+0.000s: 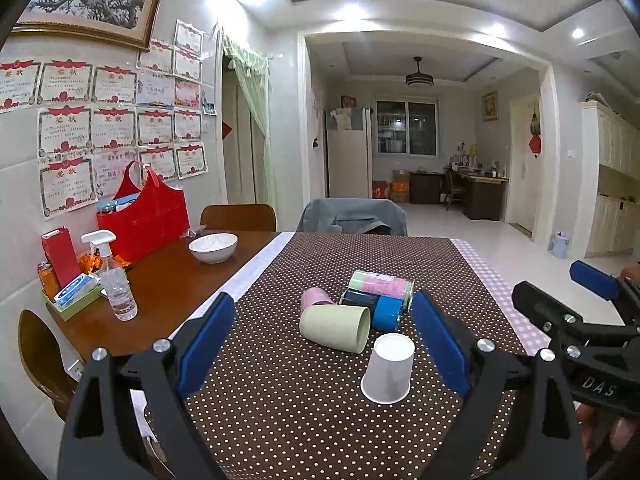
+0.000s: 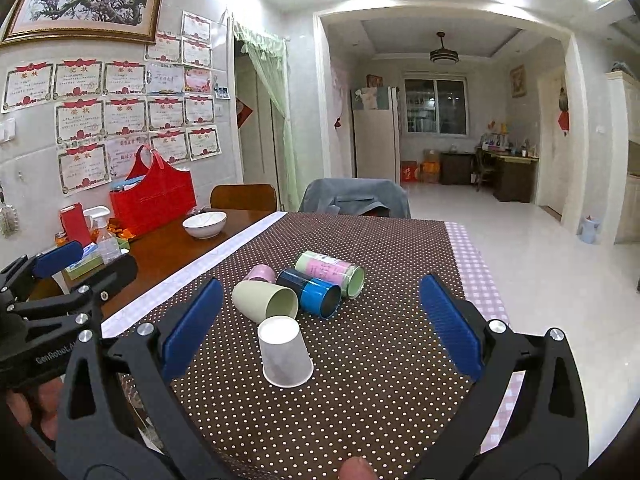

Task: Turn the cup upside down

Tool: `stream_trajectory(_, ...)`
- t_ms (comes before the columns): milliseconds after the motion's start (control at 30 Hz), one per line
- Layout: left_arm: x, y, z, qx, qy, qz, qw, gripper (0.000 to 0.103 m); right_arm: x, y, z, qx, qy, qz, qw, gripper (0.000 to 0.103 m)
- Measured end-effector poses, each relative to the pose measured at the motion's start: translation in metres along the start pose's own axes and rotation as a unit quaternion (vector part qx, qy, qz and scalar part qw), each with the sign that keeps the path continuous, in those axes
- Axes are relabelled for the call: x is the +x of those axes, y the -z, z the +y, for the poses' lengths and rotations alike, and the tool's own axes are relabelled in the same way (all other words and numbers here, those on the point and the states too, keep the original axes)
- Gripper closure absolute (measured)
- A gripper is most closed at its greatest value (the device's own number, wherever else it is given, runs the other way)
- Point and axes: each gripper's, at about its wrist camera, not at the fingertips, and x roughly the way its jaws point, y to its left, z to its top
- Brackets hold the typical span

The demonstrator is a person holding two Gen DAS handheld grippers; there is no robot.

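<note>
Polka-dot tablecloth (image 1: 280, 400): white paper cup (image 1: 388, 368) sits mouth-down near front, flip looks done. Green cup (image 1: 335, 326) plus pink, blue tins lie sideways behind. Left gripper (image 1: 324, 344), right gripper (image 2: 320, 332) both spread wide, empty; nothing left but retreat.

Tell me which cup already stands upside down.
The white paper cup, mouth down on the dotted cloth; the green cup and pink cup lie sideways.

Indoor, bright, even. Recessed ceiling lights (image 1: 352, 12) blown out w/ glare. Soft faint shadows on bench (image 2: 360, 380). Strong fisheye bend, dark vignette at corners. Focus mostly sharp.
</note>
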Motion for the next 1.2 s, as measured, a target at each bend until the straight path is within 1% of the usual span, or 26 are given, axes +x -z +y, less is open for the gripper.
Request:
stream_trajectory(567,-0.0050,0.0007,-0.0004,-0.006,-0.005,-0.003,1.0000,0.014,-0.0031,-0.0021,0.0027,0.000,0.006,-0.008,1.000,0.006)
stream_trajectory(1100,-0.0052,-0.0007,-0.0008,-0.005,-0.023,-0.004,0.9997,0.014,-0.0025,-0.0038,0.0041,-0.001,0.004,-0.008,1.000,0.006)
stream_trajectory(1200,-0.0040,-0.0003,-0.0007,-0.005,-0.022,-0.002,0.9998,0.014,-0.0025,-0.0038,0.0045,-0.002,0.005,-0.007,1.000,0.006)
